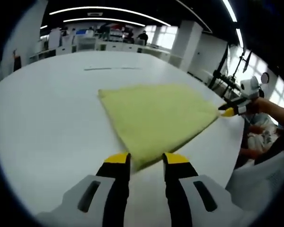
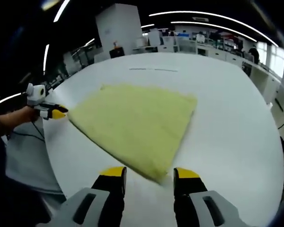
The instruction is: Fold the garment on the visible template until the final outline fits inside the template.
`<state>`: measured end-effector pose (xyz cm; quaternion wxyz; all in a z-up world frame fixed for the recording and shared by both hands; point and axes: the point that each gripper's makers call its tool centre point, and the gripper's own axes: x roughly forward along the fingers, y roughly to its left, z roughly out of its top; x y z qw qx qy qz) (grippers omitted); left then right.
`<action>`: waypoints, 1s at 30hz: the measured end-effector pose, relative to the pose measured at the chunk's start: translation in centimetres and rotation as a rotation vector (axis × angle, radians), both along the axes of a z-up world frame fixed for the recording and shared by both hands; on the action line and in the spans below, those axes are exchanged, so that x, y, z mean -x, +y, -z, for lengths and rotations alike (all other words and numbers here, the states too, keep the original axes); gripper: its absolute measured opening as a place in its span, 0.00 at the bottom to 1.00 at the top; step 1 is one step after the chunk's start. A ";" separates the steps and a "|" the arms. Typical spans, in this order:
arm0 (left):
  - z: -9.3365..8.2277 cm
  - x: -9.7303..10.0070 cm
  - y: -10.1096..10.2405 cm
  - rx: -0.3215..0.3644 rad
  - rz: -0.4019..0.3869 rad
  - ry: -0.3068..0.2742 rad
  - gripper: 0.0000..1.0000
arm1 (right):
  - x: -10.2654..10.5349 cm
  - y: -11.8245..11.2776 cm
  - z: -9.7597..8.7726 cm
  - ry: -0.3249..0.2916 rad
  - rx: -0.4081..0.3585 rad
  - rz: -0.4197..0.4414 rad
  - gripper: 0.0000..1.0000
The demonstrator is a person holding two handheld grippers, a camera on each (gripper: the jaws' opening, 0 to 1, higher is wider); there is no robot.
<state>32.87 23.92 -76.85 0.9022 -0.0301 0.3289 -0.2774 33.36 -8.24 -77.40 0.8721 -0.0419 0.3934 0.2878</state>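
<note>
Two open, empty grippers, left gripper [image 1: 146,159] and right gripper [image 2: 149,174], are poised at opposite corners of the yellow garment [image 1: 156,116] on the white table [image 1: 42,123], apparently for folding.

A soft yellow cloth [image 1: 156,120] lies flat on the white surface [image 1: 47,123]. It is fuzzy like a towel and one plain color. It has a four-sided shape with pointed corners. In the left gripper view one corner points down toward the bottom of the picture and another points off to the right. In the right gripper view the cloth [image 2: 135,120] is spread out the same way, smooth with no big bumps.
</note>
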 end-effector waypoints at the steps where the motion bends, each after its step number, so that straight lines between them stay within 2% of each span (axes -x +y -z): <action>1: -0.2 -0.1 -0.2 0.004 0.001 -0.005 0.31 | 0.0 0.2 -0.2 -0.005 -0.003 -0.005 0.45; 9: -2.1 -0.3 -1.8 0.034 0.029 -0.042 0.52 | 0.2 2.0 -2.2 -0.056 -0.036 -0.055 0.65; 13: -2.4 -0.1 -2.2 0.009 0.061 -0.048 0.61 | 0.3 2.7 -3.0 -0.077 -0.048 -0.073 0.75; 16: -3.1 -0.4 -2.1 0.009 0.052 -0.072 0.70 | 0.4 2.8 -3.5 -0.091 -0.051 -0.074 0.79; 20: -3.9 -0.5 -1.8 0.030 0.028 -0.081 0.77 | 0.5 2.8 -3.8 -0.100 -0.062 -0.071 0.83; 30: -4.3 -0.3 -1.1 0.018 0.016 -0.116 0.95 | 0.7 3.0 -4.3 -0.141 -0.085 -0.072 0.95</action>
